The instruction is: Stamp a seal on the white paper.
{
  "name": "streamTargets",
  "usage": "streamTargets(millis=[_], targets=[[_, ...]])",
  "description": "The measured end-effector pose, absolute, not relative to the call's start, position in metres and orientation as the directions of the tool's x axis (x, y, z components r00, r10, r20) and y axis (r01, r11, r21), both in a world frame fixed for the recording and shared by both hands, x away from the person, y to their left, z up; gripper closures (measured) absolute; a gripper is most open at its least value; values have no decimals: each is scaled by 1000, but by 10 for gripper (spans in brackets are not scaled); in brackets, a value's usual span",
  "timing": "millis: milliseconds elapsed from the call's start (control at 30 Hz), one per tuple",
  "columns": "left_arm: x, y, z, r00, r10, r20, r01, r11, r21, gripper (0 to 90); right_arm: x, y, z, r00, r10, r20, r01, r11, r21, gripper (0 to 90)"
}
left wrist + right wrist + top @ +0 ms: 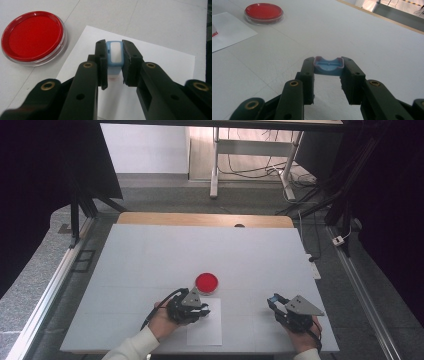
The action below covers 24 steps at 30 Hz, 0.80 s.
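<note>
Our left claw is clamped on a small blue stamp, which stands on the white sheet of paper. Just beside the paper lies the round red ink pad. Our right claw is clamped on the blue cap, low over the bench, well apart from the paper.

Clearance around the two grippers

We note the red ink dish standing just beyond the left gripper, which sits over the paper sheet. Between it and the right gripper the white tabletop lies bare, and likewise the far half.
</note>
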<state>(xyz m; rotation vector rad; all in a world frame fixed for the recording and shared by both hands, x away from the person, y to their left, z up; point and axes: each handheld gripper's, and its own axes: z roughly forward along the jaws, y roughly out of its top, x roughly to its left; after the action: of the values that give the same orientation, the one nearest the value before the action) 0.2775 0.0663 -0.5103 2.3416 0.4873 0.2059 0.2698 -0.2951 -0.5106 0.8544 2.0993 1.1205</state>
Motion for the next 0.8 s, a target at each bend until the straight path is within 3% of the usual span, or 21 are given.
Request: streamTargets(millis=[633, 800], targets=[[279, 71, -505, 908, 418, -17, 309, -643, 701, 757, 269, -297, -509, -606, 768, -207, 252, 432, 866, 645], [282, 81, -496, 897, 436, -72, 333, -559, 760, 756, 270, -297, -509, -605, 768, -209, 252, 434, 865, 645]])
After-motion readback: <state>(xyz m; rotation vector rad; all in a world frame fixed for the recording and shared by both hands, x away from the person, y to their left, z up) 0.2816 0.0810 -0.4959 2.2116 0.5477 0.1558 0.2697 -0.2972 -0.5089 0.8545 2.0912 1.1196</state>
